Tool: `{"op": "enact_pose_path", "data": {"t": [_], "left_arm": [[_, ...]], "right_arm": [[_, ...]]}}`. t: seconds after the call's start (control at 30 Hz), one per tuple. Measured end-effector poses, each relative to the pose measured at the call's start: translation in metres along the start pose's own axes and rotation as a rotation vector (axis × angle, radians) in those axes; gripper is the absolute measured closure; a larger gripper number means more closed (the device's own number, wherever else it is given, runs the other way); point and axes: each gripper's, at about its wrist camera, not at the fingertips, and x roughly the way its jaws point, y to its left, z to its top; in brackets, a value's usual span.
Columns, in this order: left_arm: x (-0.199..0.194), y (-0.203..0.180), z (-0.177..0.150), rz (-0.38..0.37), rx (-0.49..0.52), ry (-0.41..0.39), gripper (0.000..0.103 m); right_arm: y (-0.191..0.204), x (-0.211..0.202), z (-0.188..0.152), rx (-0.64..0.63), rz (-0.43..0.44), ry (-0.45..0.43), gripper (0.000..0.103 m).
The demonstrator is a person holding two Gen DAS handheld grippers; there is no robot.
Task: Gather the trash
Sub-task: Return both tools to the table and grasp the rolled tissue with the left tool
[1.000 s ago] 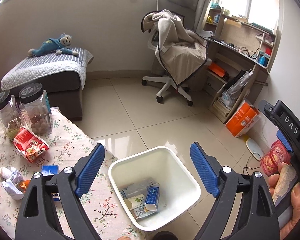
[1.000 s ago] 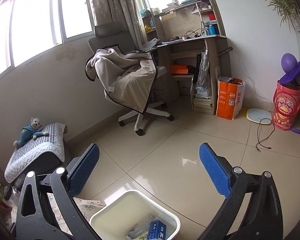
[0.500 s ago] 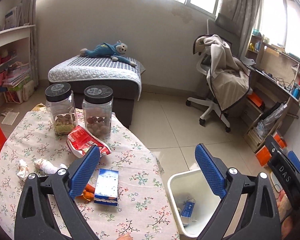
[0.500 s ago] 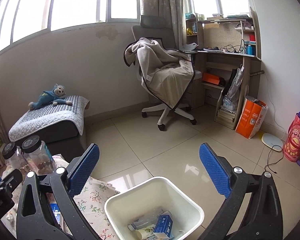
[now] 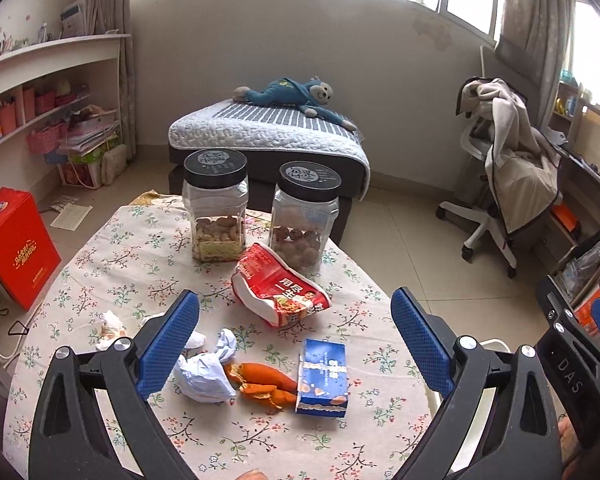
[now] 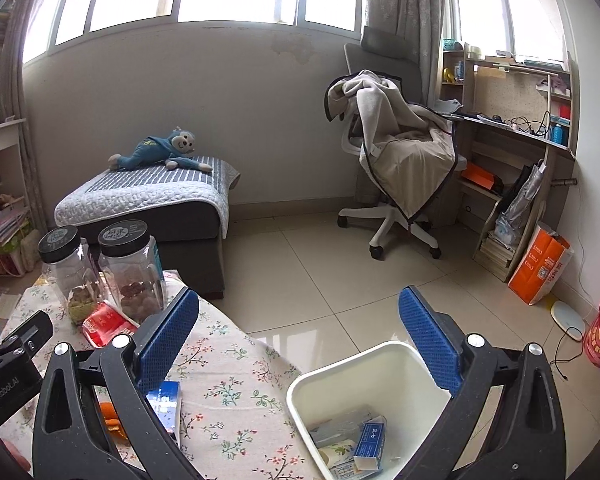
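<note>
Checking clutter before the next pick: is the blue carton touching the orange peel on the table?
Touching. The left wrist view shows the orange peel running right up against the blue carton, no tablecloth visible between them.

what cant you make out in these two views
- Orange peel: right wrist view, mostly behind the right tongs' arm.
- Blue box: same view, partly covered by that arm.
- Bin: left wrist view shows only a rim sliver behind the left tongs.
- Bin contents: bottom edge cuts them off.
</note>
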Motion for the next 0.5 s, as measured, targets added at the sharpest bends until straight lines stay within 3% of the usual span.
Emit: {"op": "enact_pose_path", "data": {"t": [0.5], "left_arm": [[0.022,0.089,-0.009,0.121,-0.090,0.122,0.008]], "right_arm": [[0.086,0.007,-0.014,-0.114,0.126,0.058,0.007]]}}
